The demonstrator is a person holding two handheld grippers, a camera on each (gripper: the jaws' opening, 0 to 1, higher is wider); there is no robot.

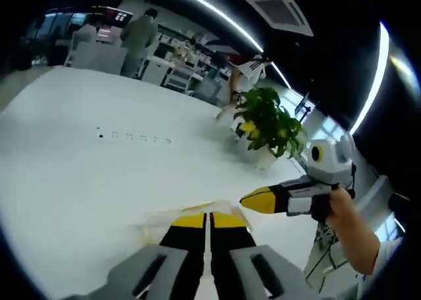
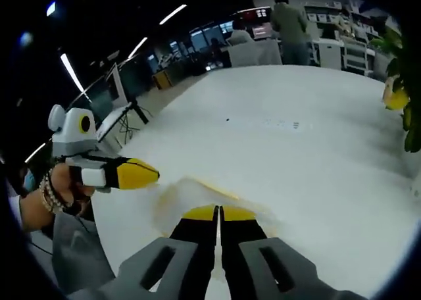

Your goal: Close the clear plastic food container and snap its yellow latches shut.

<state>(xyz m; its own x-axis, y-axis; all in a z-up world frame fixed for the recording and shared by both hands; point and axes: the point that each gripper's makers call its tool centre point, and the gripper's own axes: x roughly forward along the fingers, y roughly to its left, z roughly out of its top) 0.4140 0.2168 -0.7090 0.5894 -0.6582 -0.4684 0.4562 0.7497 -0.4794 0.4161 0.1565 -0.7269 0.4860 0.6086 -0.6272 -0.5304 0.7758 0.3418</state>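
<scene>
Left gripper view puts the clear plastic food container point(image 1: 177, 216) just beyond the tips of the left gripper point(image 1: 210, 222), low and faint against the white table point(image 1: 99, 175), with a yellow latch point(image 1: 197, 206) along its far edge. In the right gripper view the container point(image 2: 191, 198) again lies just ahead of the right gripper point(image 2: 218, 214). I cannot tell whether the lid is seated or any latch is snapped, so I judge the task barely begun or unconfirmed. Both pairs of jaws are pressed together, holding nothing. Each gripper hovers low, pointing at the container; a hand point(image 1: 342, 211) carries the right one in from the side. A potted plant point(image 1: 268, 124) stands well beyond the tips.
</scene>
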